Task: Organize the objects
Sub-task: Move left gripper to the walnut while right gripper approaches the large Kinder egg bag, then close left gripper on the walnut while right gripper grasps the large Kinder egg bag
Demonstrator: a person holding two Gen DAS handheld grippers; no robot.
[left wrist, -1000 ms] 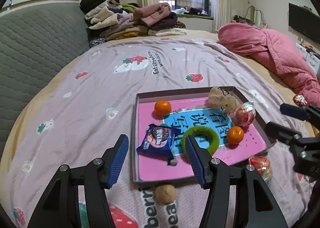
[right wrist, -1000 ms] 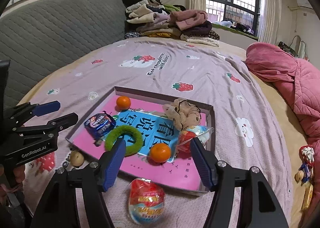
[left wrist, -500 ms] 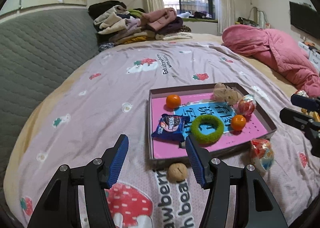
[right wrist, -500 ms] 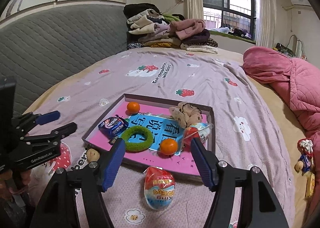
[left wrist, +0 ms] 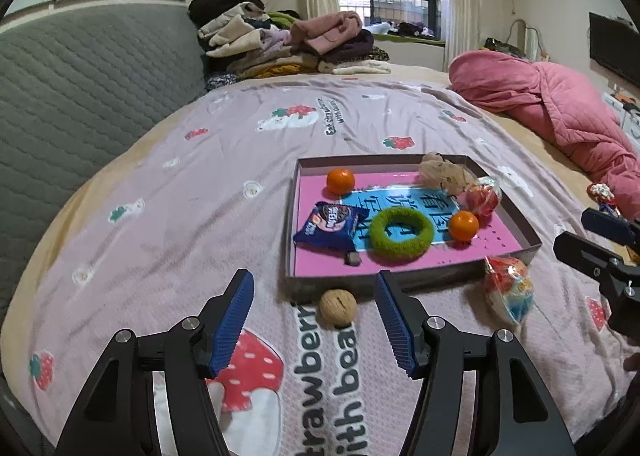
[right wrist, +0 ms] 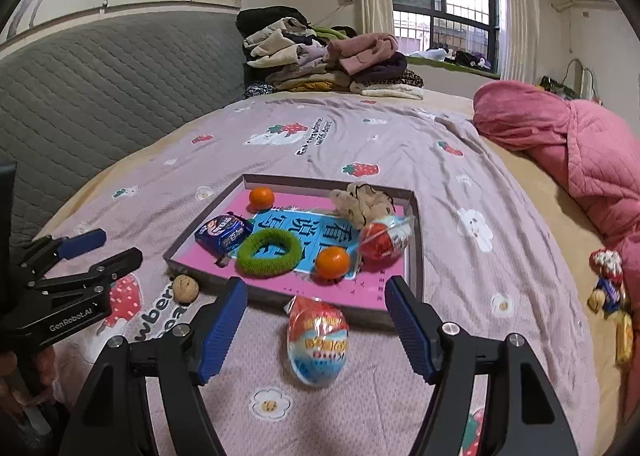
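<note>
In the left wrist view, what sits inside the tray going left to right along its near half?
Blue snack packet → small dark block → green fuzzy ring → orange, all inside the tray.

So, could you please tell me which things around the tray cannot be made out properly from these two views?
- Small dark item beside the snack packet, left wrist view: too small to identify.
- Figurine on the bed's right side, right wrist view: blurred by the fisheye edge; in the left wrist view partly hidden behind the right tongs.
- Beige bundle in the tray: crumpled; what it is cannot be told.
- Print on the tray floor: partly covered by the green ring.
</note>
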